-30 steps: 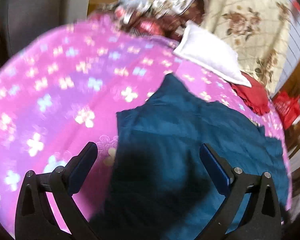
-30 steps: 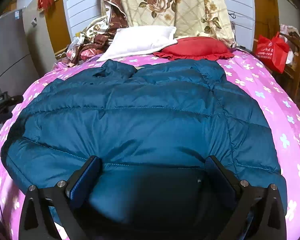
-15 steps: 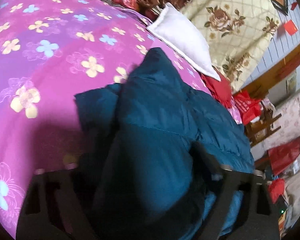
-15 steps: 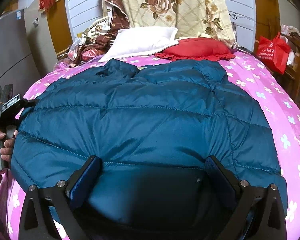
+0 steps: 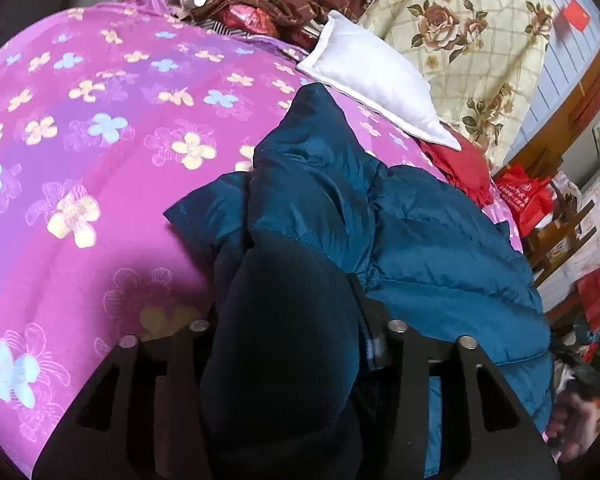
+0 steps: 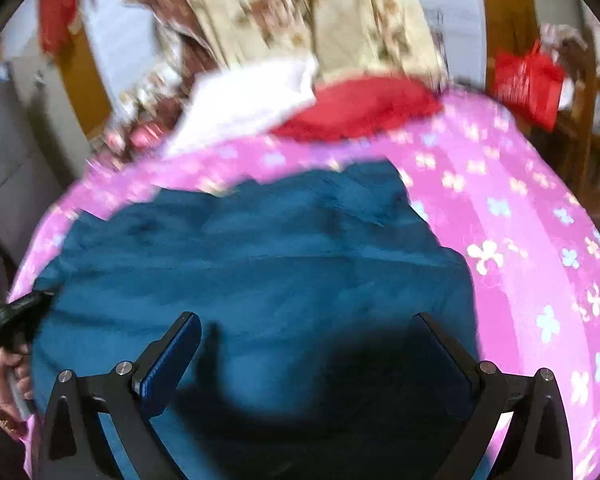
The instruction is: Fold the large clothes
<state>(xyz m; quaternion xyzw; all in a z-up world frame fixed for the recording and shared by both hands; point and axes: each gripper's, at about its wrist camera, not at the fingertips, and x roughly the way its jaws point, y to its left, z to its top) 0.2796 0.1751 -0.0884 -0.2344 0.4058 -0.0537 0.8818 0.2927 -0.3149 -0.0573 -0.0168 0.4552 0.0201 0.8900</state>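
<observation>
In the left wrist view, left gripper (image 5: 288,336) closing on jacket (image 5: 420,240)

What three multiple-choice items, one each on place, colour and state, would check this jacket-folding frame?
1. Where does the white pillow lie?
A. beyond the jacket, by the red cushion
B. on the floor
C. on top of the jacket

2. What colour is the bedspread?
A. plain green
B. pink with flowers
C. grey stripes

3. How is the right gripper?
A. clamped on the pillow
B. wide open over the jacket
C. holding a bag

A: pillow lies past the collar.
B: flowered pink shows all round.
B: fingers stand apart, nothing pinched.
</observation>
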